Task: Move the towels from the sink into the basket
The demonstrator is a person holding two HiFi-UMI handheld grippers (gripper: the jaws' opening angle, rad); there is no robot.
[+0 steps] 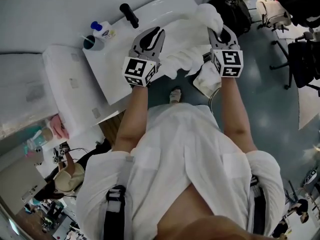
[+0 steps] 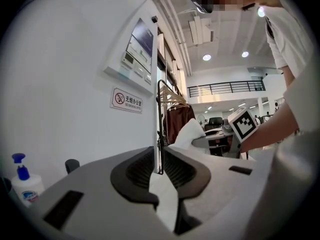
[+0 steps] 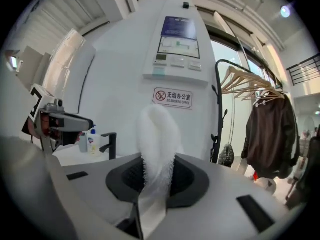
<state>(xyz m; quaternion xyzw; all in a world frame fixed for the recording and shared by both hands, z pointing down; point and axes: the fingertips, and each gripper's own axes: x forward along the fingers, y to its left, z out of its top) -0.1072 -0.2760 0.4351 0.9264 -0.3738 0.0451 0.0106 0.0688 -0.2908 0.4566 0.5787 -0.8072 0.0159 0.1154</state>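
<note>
A wall sign (image 3: pixel 172 98) with a red no-smoking symbol reads "无烟办公室" above "NO SMOKING OFFICE". The soap bottle (image 2: pixel 23 186) carries a blue and red label and the wall panel (image 3: pixel 176 46) shows printed lines, but both are too small to read.

We see one white fluffy towel (image 1: pixel 187 59) held up over the front edge of the sink (image 1: pixel 167 6), bunched into a sagging band, its upper end pinched in the jaws of the right gripper (image 1: pixel 220 32). In the right gripper view the towel (image 3: pixel 157 134) stands up between the pads as a shaggy folded loop, with a flatter tail hanging below them. A second white fabric piece (image 1: pixel 206 79) hangs just below that gripper, off the sink's edge; we can't tell if it's a separate towel.
</note>
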